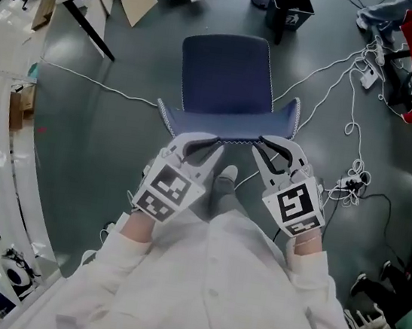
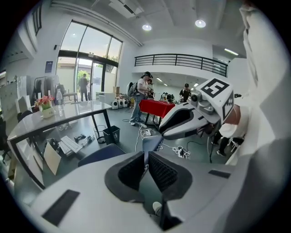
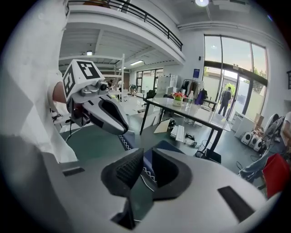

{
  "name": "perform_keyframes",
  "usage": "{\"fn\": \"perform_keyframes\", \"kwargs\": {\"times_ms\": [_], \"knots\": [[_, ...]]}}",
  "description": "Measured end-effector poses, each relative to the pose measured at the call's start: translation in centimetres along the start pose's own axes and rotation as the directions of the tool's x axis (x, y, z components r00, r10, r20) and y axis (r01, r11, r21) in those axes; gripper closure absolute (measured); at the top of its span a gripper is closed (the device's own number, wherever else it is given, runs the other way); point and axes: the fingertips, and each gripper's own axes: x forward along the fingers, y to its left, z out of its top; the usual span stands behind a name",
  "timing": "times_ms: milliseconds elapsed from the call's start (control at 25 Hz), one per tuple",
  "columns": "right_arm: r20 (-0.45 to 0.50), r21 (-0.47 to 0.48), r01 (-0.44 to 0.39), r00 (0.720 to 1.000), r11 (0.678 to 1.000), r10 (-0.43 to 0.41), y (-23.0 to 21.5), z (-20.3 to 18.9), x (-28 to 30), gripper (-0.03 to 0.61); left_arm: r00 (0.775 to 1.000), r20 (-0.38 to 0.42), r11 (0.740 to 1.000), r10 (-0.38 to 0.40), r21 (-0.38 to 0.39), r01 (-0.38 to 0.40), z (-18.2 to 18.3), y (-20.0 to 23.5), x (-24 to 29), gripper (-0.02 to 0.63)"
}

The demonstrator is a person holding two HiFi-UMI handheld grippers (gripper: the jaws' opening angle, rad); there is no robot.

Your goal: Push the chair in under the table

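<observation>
Left gripper [image 1: 210,145] and right gripper [image 1: 264,142] sit side by side at the top edge of the backrest [image 1: 227,123] of the blue chair [image 1: 226,72]; each has its jaws drawn together with nothing caught between them, the chair's stitched rim showing just beyond the tips; whether the tips already touch the backrest I cannot tell. The chair stands out on the open floor [image 1: 119,132], seat facing away from the person, well apart from the table [image 2: 77,111], whose top and black legs lie off ahead and to the left; so, by my reading, none of the push is done yet. What is left is to set the closed tips against the backrest, steer the chair toward the table and slide its seat under the top.
</observation>
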Motion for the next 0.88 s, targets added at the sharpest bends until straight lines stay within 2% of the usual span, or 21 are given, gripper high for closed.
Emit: {"fn": "perform_keyframes", "kwargs": {"times_ms": [120,360,520,600,680,720,880], "knots": [[-0.027,-0.025,-0.011,1.0,1.0,0.011,0.2,-0.7,0.7,0.537,1.0,-0.024,1.0,0.001,0.022,0.0,-0.8,0.3,0.2,0.595],[-0.056,-0.051,-0.025,0.998,0.998,0.022,0.3,-1.6,1.5,0.531,0.999,-0.045,1.0,0.011,0.018,-0.011,-1.7,0.6,0.5,0.583],[-0.096,-0.085,-0.035,0.995,0.996,0.027,0.3,-2.6,1.7,0.451,0.997,-0.074,1.0,0.009,0.03,-0.007,-2.5,0.6,0.7,0.541],[-0.117,-0.104,-0.039,0.993,0.994,0.027,0.4,-3.2,1.9,0.439,0.995,-0.095,0.999,0.009,0.035,-0.005,-3.1,0.6,0.9,0.515],[-0.135,-0.117,-0.041,0.99,0.992,0.025,0.5,-3.7,2.1,0.434,0.993,-0.114,0.999,0.007,0.051,-0.001,-3.6,0.5,1.1,0.439],[-0.147,-0.129,-0.039,0.989,0.991,0.02,0.4,-3.9,2.2,0.433,0.992,-0.123,0.998,0.009,0.063,-0.002,-3.8,0.5,1.2,0.425],[-0.186,-0.228,-0.009,0.982,0.974,-0.035,-0.1,-4.7,2.5,0.431,0.99,-0.14,0.994,0.032,0.11,-0.017,-4.0,0.6,1.5,0.422]]}}
